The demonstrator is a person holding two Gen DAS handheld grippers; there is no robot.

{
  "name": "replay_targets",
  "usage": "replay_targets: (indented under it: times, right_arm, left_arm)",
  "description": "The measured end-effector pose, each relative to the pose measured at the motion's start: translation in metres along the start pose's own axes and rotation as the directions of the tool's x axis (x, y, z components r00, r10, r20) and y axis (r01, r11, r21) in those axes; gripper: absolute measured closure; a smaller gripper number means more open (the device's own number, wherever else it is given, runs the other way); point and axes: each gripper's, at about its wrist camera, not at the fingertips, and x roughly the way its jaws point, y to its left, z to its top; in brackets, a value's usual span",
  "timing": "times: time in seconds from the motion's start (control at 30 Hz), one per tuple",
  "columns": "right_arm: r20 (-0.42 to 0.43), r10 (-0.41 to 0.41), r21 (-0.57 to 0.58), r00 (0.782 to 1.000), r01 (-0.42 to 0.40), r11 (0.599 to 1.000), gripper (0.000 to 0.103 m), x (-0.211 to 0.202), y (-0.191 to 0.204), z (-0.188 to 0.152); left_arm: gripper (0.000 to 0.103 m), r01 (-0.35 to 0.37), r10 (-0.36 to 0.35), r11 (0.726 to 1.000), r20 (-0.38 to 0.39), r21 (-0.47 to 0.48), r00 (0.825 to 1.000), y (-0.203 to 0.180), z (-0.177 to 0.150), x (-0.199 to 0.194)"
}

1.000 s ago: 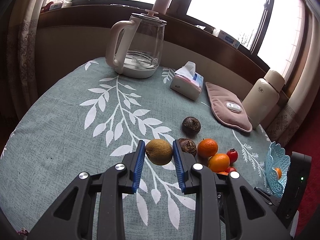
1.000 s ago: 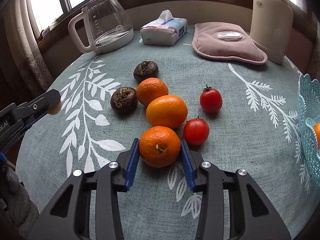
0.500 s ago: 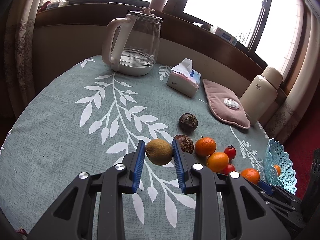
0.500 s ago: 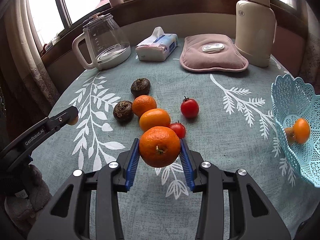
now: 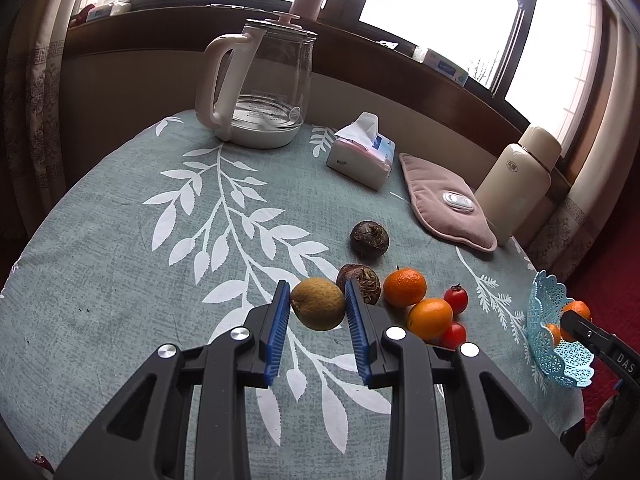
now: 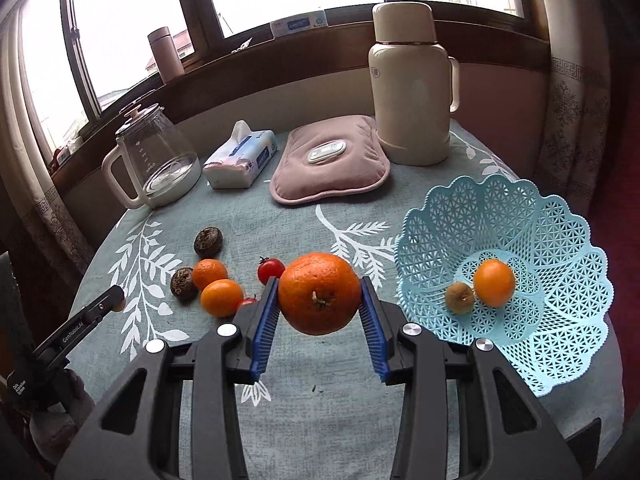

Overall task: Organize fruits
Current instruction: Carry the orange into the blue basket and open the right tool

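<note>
My right tongs [image 6: 319,304] clamped on a big orange [image 6: 319,293], blue pads [image 6: 264,330] pressed to both sides, fruit held up off the tablecloth [image 6: 312,420]. My left tongs [image 5: 318,322] clamped on a yellow-brown fruit [image 5: 317,309], also lifted clear of the cloth.

Right view, near to far: just right of the held orange sits the light blue basket [image 6: 560,340], with a small orange [image 6: 494,282] and a small brownish fruit [image 6: 461,298] touching each other inside. Left of my tongs, loose fruit on the cloth: an orange [image 6: 221,297] and a second orange [image 6: 210,274] just behind it, a dark brown fruit [image 6: 183,283] beside them, one tomato [image 6: 271,271] near my left pad, another tomato [image 6: 247,302] mostly hidden behind the pad. Further back a second dark fruit [image 6: 208,242], apart from the cluster. My left tongs' tip shows at the left edge.

Far end of table: pink warmer pad [image 6: 330,166], tissue pack [image 6: 240,160] to its left, glass kettle [image 6: 154,166] further left, cream flask [image 6: 410,84] upright on the right. A pink bottle [image 6: 166,56] stands on the window sill.

Left view: same loose cluster sits just right of my held fruit; the basket shows at the far right edge with my right tongs' tip over it.
</note>
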Motion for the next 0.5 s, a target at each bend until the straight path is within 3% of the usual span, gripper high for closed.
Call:
replay_targets:
  times: [0.5]
  right_arm:
    - [-0.009,-0.187,0.165,0.982,0.186,0.969,0.062,-0.022,-0.104,-0.008]
  left_arm:
    - [0.074,-0.007,0.007,1.000,-0.011,0.012,1.000,-0.003,-0.002,0.003]
